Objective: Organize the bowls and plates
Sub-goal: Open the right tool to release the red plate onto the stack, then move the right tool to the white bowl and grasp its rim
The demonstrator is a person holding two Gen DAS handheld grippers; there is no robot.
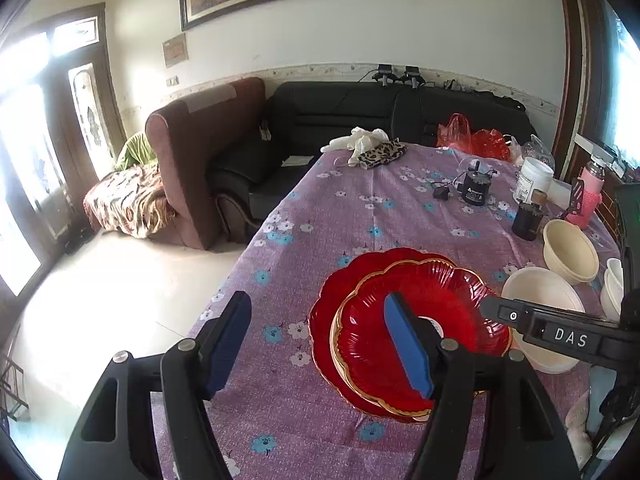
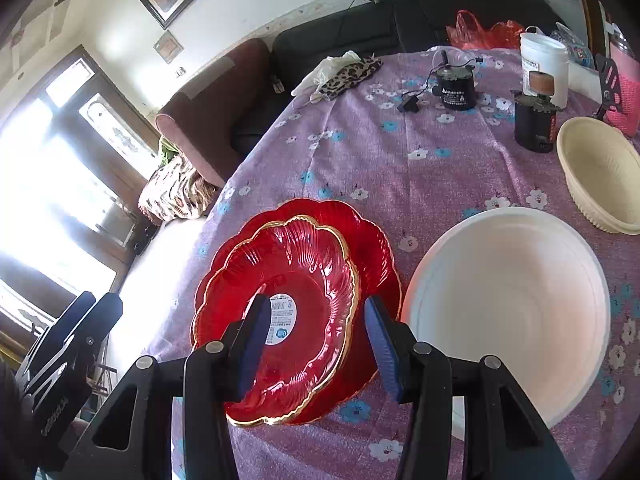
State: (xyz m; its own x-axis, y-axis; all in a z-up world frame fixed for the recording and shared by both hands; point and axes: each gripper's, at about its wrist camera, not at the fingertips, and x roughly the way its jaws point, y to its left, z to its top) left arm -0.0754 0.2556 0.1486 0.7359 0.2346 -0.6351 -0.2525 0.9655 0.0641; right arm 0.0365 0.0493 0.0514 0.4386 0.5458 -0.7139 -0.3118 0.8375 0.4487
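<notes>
Two red scalloped glass plates lie stacked on the purple flowered tablecloth (image 1: 328,208). The smaller gold-rimmed plate (image 1: 440,300) (image 2: 304,272), with a round label at its middle, rests on the larger plate (image 1: 360,272) (image 2: 372,240). My left gripper (image 1: 318,346) hangs open above the stack's left side with nothing between its blue pads, its right finger over the small plate. My right gripper (image 2: 318,344) is open too, over the stack's near right rim, not pressing on it. A wide white bowl (image 2: 508,300) (image 1: 540,292) sits just right of the plates, and a cream ribbed bowl (image 2: 600,176) (image 1: 568,248) behind it.
More white bowls (image 1: 614,288) stand at the right edge. Farther back are a black jar (image 2: 534,124), a white tub (image 2: 544,64), a black cylinder with a cable (image 2: 456,88), gloves on a leopard cloth (image 2: 344,74) and a red bag (image 1: 476,136). The table's left edge drops to the floor (image 1: 120,288).
</notes>
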